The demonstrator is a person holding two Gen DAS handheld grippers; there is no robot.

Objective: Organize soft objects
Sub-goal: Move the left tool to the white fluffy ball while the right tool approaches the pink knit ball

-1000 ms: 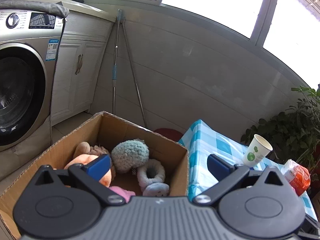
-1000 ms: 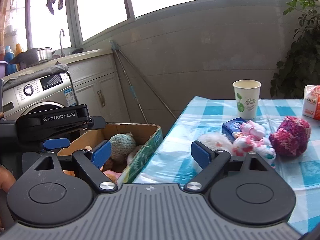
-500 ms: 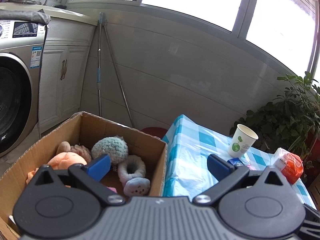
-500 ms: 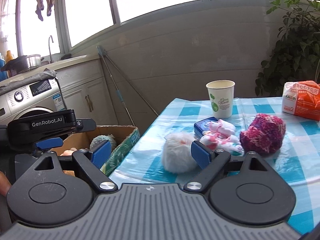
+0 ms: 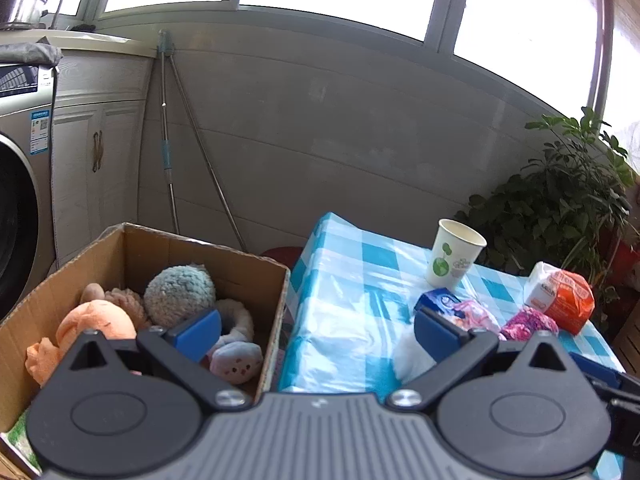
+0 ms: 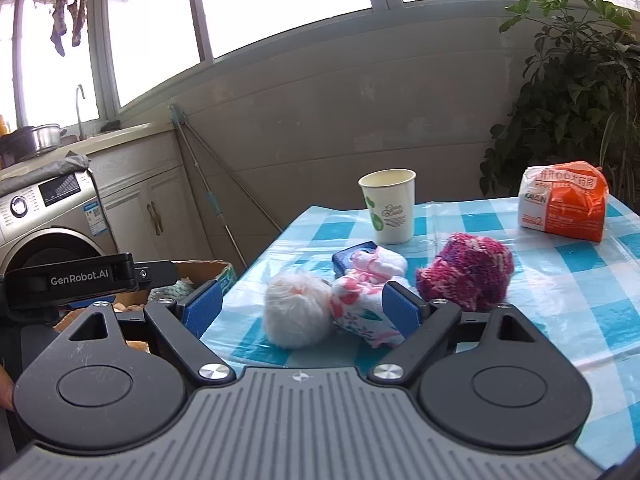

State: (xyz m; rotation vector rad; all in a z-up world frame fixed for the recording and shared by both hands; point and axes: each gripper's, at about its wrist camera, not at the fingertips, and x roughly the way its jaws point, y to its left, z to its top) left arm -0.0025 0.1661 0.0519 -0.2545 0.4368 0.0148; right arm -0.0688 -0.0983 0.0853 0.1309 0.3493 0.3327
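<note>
1. Left gripper (image 5: 316, 330): blue-padded fingers (image 5: 198, 332) spread wide, nothing between them. It hangs above the gap between box & table.
2. Right gripper (image 6: 302, 306): fingers (image 6: 400, 312) also wide apart, empty, aimed at the soft items on the tabletop; not touching any.
3. Open brown cardboard box (image 5: 248, 258) sits to the left of the table, lower than it. Inside: orange plush toy (image 5: 94, 322), fuzzy teal-grey ball (image 5: 178, 290), white fluffy ring (image 5: 240, 320), small lilac plush w/ a face (image 5: 236, 364), tan plush (image 5: 124, 298) at the back.
4. Tabletop w/ blue-and-white check plastic cloth (image 6: 580, 264) carries the soft things not yet boxed: white fluffy pompom (image 6: 298, 312), touching a pink-and-white floral cloth bundle (image 6: 364, 304); just right of that, a magenta-purple knitted ball (image 6: 468, 270).
5. Blue flat pack (image 6: 348, 256) lies under the far end of the floral bundle.
6. White paper cup w/ green print (image 6: 390, 206) stands upright behind the soft items; orange-and-white plastic packet (image 6: 564, 206) sits near the far right edge.
7. Background: silver front-load washer (image 6: 48, 216) at left, potted green plant (image 6: 576, 92) behind the table.
</note>
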